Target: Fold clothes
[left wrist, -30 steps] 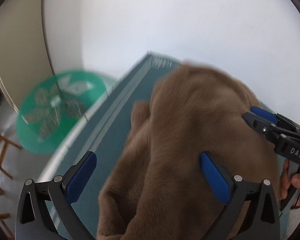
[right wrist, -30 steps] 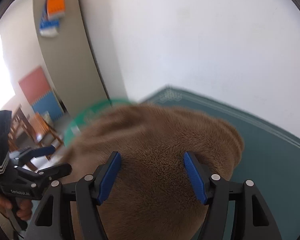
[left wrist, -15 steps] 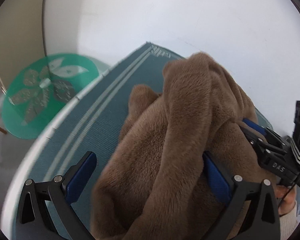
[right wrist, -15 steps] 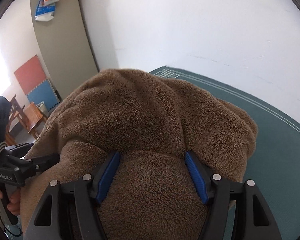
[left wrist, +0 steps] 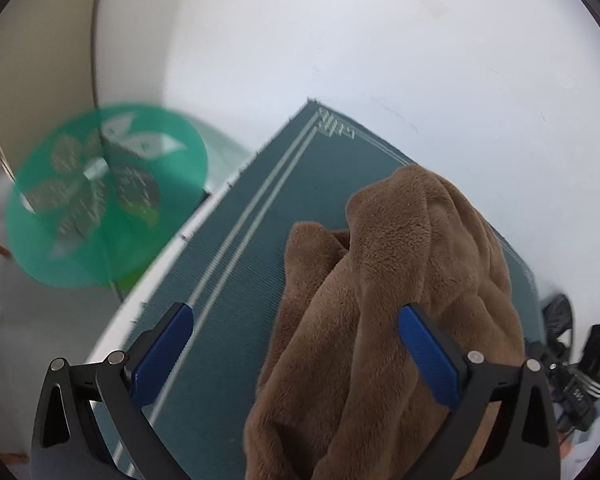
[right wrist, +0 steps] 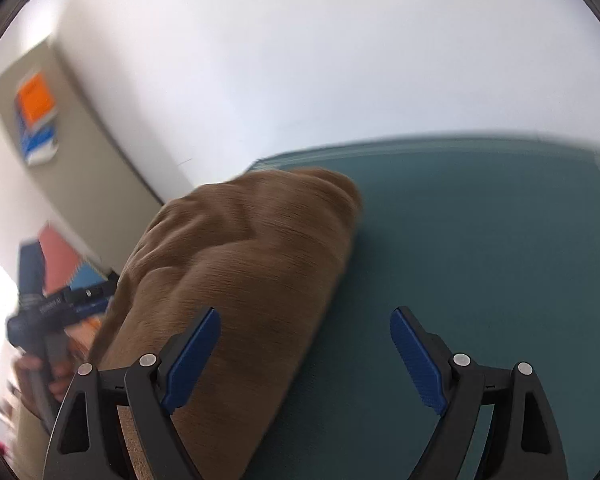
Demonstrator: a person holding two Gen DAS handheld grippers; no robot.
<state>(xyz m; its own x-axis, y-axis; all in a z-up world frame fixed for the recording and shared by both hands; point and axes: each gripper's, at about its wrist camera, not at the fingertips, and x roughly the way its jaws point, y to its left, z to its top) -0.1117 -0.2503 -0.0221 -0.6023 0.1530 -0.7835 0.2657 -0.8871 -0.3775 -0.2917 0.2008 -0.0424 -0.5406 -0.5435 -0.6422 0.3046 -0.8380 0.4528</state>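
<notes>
A brown fleece garment (left wrist: 400, 300) lies bunched in a heap on a dark teal mat (left wrist: 240, 272). My left gripper (left wrist: 296, 356) is open, its jaws wide apart, with the left part of the heap between the fingers. My right gripper (right wrist: 304, 356) is open and wide; the garment (right wrist: 240, 272) lies under its left finger and the bare mat (right wrist: 480, 260) under its right finger. The other gripper shows at the edge of each view: the right one (left wrist: 580, 380) and the left one (right wrist: 60, 308), held by a hand.
A green round patterned disc (left wrist: 100, 196) stands left of the mat, past the table's white edge (left wrist: 148, 280). A white wall (left wrist: 380, 40) runs along the mat's far side. A beige panel with an orange and blue poster (right wrist: 38, 120) stands at far left.
The garment has dropped from a raised hump between both grippers to a lower heap on the mat. My right gripper has swung right, off the garment. Both views moved back.
</notes>
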